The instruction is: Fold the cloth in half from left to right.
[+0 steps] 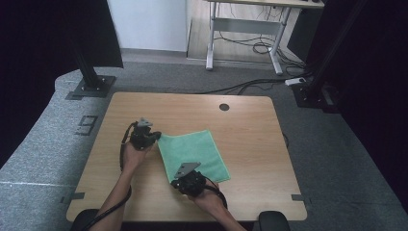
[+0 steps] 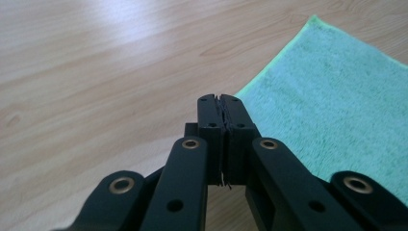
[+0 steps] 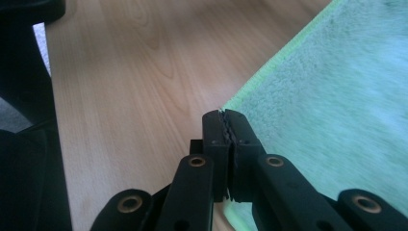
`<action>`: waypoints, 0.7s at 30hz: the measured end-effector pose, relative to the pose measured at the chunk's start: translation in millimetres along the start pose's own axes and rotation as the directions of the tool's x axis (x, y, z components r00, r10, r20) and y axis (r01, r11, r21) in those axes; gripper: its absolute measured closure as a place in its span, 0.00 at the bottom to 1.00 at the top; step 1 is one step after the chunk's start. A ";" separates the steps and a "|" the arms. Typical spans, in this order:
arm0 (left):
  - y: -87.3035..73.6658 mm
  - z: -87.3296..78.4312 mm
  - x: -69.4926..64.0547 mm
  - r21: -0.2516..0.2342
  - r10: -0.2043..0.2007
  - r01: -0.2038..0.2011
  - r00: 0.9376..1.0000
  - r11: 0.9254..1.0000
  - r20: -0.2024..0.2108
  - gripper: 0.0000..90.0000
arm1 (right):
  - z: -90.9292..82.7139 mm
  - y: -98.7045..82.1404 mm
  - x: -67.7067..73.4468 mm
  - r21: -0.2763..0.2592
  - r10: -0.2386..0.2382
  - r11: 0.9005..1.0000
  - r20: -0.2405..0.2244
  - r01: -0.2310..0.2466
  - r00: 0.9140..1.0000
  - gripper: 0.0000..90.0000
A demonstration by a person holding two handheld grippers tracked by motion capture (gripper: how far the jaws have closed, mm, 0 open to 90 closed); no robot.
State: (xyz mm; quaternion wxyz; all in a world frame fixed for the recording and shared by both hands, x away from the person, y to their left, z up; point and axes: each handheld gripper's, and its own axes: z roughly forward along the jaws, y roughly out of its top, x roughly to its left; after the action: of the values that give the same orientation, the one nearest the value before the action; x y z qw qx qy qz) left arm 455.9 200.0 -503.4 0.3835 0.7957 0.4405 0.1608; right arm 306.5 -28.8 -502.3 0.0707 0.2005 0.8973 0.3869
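A green cloth (image 1: 195, 150) lies flat on the wooden table (image 1: 250, 130), turned at a slight angle. My left gripper (image 1: 155, 137) is at the cloth's far left corner. Its jaws are pressed together in the left gripper view (image 2: 221, 98), and the cloth (image 2: 337, 110) runs up to them, so they appear shut on that corner. My right gripper (image 1: 176, 176) is at the near left corner. In the right gripper view its jaws (image 3: 224, 113) are closed where the cloth's (image 3: 337, 96) bright edge ends, with green showing beneath them.
A round cable hole (image 1: 224, 107) sits near the table's far edge. Beyond the table are a black stand base (image 1: 91, 86), a desk frame (image 1: 245, 29) and floor cables (image 1: 260, 84). Bare wood surrounds the cloth on all sides.
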 end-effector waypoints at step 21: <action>38.7 38.4 -44.0 -0.002 0.090 -0.090 0.996 0.996 0.016 0.97 | -51.7 -38.2 -37.6 -0.044 0.086 0.996 0.118 -0.081 0.989 0.97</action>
State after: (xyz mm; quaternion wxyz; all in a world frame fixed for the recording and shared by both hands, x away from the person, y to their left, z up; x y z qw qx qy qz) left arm 476.4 133.4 -495.8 0.3799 0.8158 0.4007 0.1718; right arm 314.4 -102.6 -495.3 0.1119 0.2594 0.8745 0.3943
